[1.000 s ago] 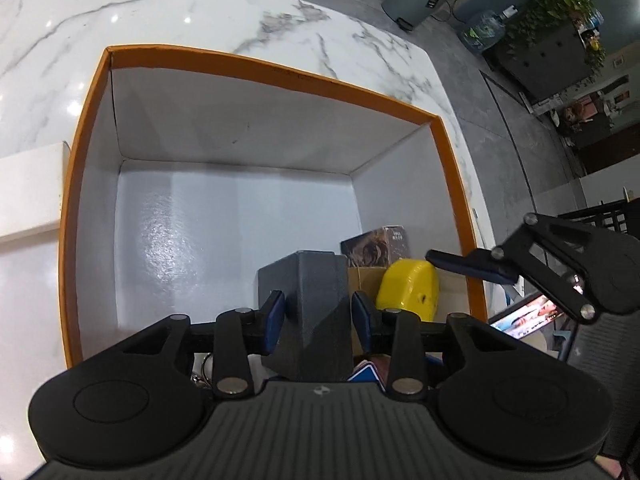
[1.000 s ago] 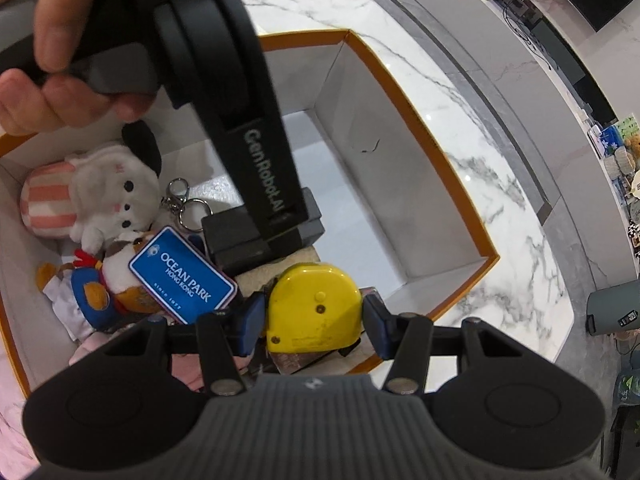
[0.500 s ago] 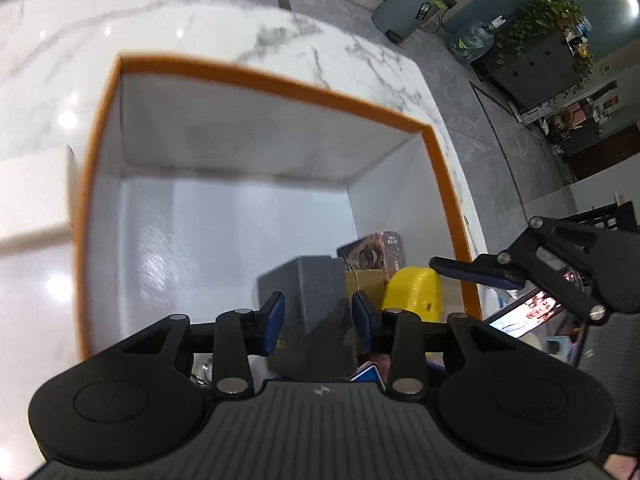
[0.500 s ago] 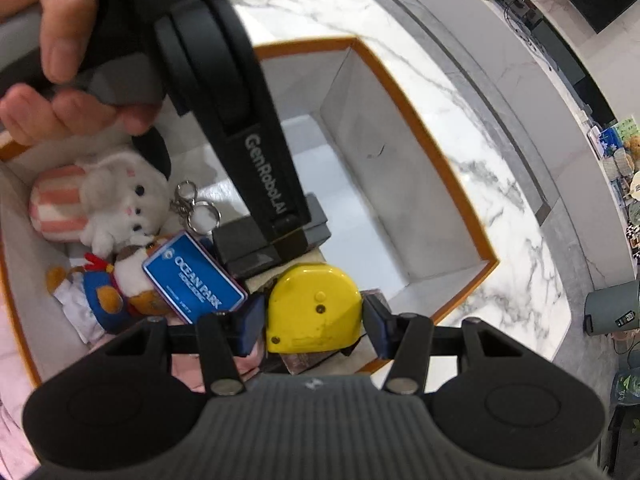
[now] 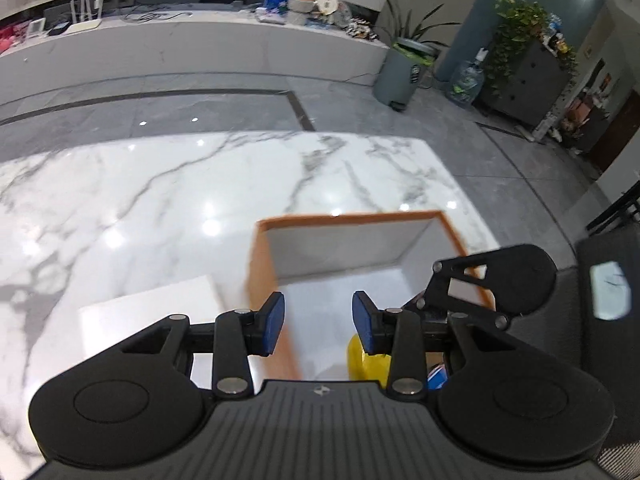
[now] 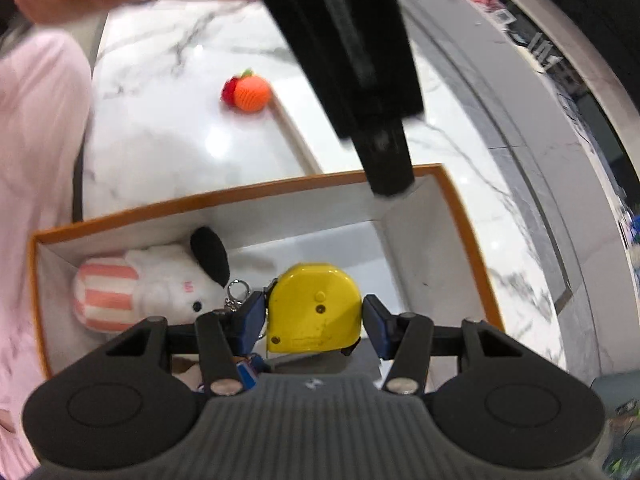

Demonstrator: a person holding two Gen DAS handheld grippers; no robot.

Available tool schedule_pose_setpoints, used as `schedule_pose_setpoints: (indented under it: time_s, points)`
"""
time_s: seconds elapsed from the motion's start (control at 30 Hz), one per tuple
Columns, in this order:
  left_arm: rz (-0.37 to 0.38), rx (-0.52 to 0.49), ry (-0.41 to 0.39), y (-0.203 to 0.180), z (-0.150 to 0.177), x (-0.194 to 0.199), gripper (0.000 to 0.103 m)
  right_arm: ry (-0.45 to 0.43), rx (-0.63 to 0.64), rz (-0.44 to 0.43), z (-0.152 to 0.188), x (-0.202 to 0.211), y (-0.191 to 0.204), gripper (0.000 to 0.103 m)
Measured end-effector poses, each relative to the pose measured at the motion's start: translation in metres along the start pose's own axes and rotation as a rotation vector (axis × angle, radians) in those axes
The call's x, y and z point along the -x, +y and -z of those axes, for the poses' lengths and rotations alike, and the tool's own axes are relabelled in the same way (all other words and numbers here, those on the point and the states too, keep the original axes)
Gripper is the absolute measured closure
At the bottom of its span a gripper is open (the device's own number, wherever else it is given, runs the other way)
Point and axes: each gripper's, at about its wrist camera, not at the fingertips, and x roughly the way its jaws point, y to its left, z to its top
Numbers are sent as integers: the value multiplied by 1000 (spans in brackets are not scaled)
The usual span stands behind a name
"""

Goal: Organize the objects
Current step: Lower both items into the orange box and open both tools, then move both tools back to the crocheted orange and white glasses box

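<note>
Right tool (image 6: 314,318) pinches the yellow tape measure (image 6: 314,308) over the orange-rimmed box (image 6: 248,194); left tool (image 5: 318,318) spread, empty — its smooth rounded shell could slip free.

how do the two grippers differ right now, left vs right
The right gripper has the yellow tape measure between its blue pads, while the left gripper has nothing between its pads. The right gripper sits over the orange-rimmed box near the white plush; the left gripper points across the box's rim toward the marble tabletop. Both are black two-finger grippers with blue pads.
</note>
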Motion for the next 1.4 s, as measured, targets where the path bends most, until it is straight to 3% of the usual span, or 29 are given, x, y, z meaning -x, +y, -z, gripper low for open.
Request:
schedule_pose_setpoints:
  time_s: [0.23,0.57,0.9,1.1,1.23,1.4]
  points:
    - [2,37,49,39,19,-6,60,97,82,-50,-6,-36,12,48]
    - [6,45,66,60,29,-9,60,234,140,-128,-5,-71,15,48]
    - [-20,63,79,76,41,1,60,274,146,-119,-5,-75,17,47]
    - [-52,12,51,78,45,29,57,215,88,-88,-7,-35,12,48]
    - [-115,-27,39,87,48,49,57,134,54,-50,-6,6,6,51]
    - [-170,-74,37,103,55,61,57,0,24,-41,-46,44,0,55]
